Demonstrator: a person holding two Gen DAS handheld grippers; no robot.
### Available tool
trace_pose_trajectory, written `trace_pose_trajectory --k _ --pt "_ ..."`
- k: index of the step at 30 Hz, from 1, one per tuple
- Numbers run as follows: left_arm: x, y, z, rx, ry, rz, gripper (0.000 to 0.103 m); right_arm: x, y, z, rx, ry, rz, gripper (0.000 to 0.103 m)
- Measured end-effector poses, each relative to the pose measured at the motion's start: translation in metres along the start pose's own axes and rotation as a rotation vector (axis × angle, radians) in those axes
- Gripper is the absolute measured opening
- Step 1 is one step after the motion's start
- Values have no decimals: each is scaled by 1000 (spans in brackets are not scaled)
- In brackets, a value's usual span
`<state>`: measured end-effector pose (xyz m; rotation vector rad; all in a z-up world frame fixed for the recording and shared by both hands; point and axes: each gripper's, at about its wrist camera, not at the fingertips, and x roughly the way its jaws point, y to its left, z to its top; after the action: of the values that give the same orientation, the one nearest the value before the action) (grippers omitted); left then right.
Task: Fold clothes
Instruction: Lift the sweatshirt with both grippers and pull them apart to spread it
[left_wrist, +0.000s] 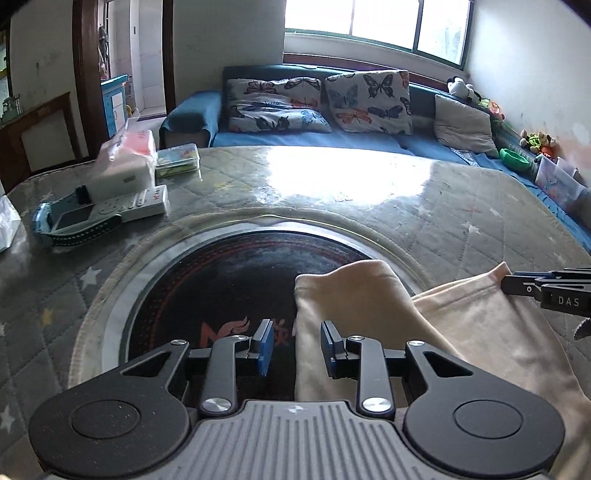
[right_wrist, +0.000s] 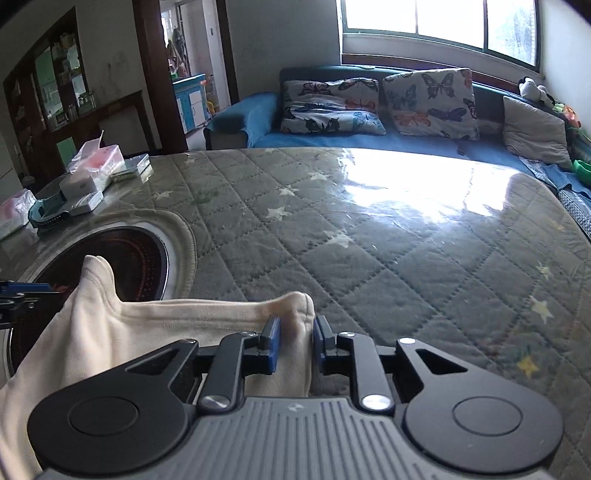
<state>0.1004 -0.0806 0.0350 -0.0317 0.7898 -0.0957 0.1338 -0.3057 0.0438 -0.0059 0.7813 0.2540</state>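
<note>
Two claws (left_wrist: 297, 347) (right_wrist: 295, 341), cream garment (left_wrist: 461, 332) stretched between

one cream garment (left_wrist: 461, 332), two butterfly cushions (left_wrist: 371, 101)

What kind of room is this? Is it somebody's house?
Most likely a home living room. A blue sofa with butterfly pillows sits under a window, and soft toys line the wall. The cream garment lies on a quilted table cover.
</note>
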Motion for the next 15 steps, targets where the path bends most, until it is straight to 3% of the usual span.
trace_pose_trajectory --k 3,5,9,15 --pt "6 -3 4 12 -4 -5 29 1 0 1 -14 -7 -2 18" --pt "10 -5 5 19 -8 -9 28 2 1 1 -25 -12 -7 10" --pt "17 -10 5 42 -19 2 8 -3 -3 4 -32 -50 -58 6" --pt "22 -9 7 61 -47 59 3 -7 -17 7 -19 -86 -145 6"
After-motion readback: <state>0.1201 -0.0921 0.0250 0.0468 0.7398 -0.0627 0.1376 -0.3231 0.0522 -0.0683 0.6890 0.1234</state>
